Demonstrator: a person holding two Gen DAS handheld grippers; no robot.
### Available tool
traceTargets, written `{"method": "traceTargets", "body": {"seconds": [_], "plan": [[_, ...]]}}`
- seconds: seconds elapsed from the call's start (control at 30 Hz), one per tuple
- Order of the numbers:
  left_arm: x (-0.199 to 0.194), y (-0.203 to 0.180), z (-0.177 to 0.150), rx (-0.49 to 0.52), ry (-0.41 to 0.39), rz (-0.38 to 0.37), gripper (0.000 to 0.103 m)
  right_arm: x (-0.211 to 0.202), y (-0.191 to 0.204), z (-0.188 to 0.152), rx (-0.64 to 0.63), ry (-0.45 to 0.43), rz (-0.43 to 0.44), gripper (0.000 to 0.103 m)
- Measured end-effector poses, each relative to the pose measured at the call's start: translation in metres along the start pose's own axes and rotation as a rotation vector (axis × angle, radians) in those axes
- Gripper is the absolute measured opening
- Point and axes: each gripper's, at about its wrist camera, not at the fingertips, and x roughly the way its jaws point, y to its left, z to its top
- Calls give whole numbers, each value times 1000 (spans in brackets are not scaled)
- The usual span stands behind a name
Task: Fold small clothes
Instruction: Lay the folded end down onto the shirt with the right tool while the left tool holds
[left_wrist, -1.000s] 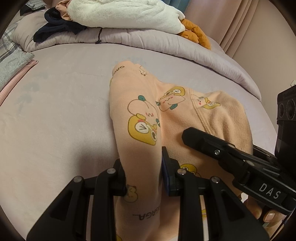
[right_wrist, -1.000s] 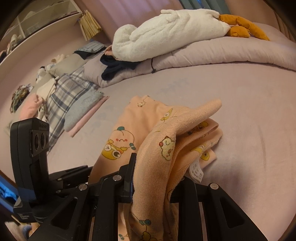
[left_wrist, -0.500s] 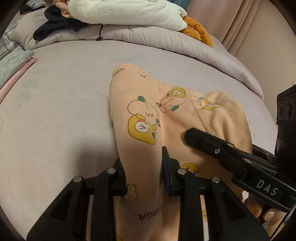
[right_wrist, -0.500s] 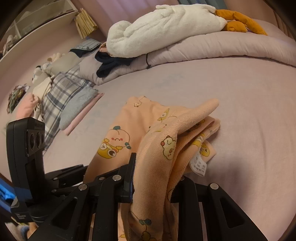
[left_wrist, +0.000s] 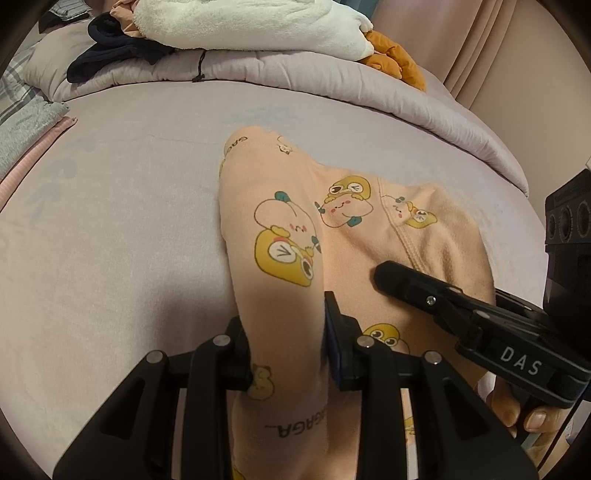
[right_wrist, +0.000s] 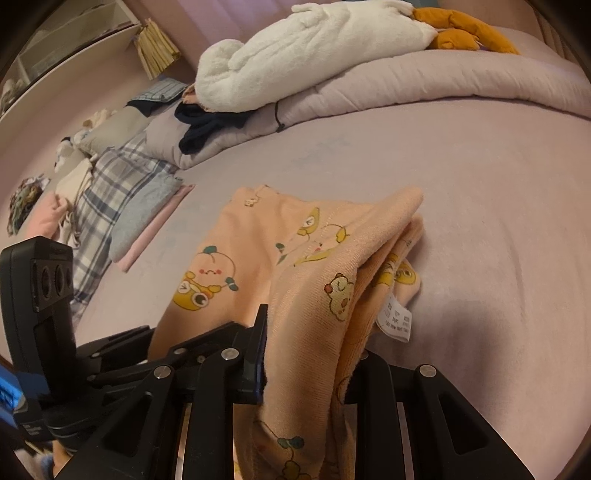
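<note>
Both claws are clamped on the same peach garment: the left claw (left_wrist: 286, 343), at the bottom centre of the left wrist view, pinches a raised fold of the peach printed clothing (left_wrist: 295, 236) between its two black fingers, and the right claw (right_wrist: 306, 365), at the bottom centre of the right wrist view, grips a bunched, doubled-over edge of it. Largest in both views is the bed (left_wrist: 110, 221), covered in a pale lilac sheet, filling most of each frame. Along its far side, across the upper part of the frame, lies a rolled lilac duvet (right_wrist: 424, 85), and on top of that a white plush blanket (right_wrist: 303, 51) with an orange soft toy (right_wrist: 469, 29) at its right end and a dark navy garment (right_wrist: 207, 125) at its left. A stack of plaid and grey folded laundry (right_wrist: 118, 192) sits at the left of the right wrist view. The peach clothing, printed with yellow cartoon figures, lies on the sheet in the centre of both frames, its near part lifted by the claws. A small white care label (right_wrist: 395, 319) hangs from its folded edge at centre right.
</note>
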Motion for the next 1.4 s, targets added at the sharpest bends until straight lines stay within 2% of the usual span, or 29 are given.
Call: {"method": "traceTargets", "body": {"seconds": [0.43, 0.63, 0.77, 0.9, 1.4], "plan": [[1, -2, -2, 9, -2, 11, 33, 1, -15, -6, 40, 17, -4, 25], [2, 1, -1, 8, 4, 15, 36, 0, -18, -8, 65, 17, 2, 27], [1, 3, -2, 7, 6, 27, 39, -1, -19, -7, 79, 14, -10, 34], [-1, 3, -4, 11, 6, 39, 41, -4, -22, -7, 100, 8, -8, 36], [-11, 5, -11, 19, 6, 65, 46, -14, -31, -10, 173, -8, -17, 39]]}}
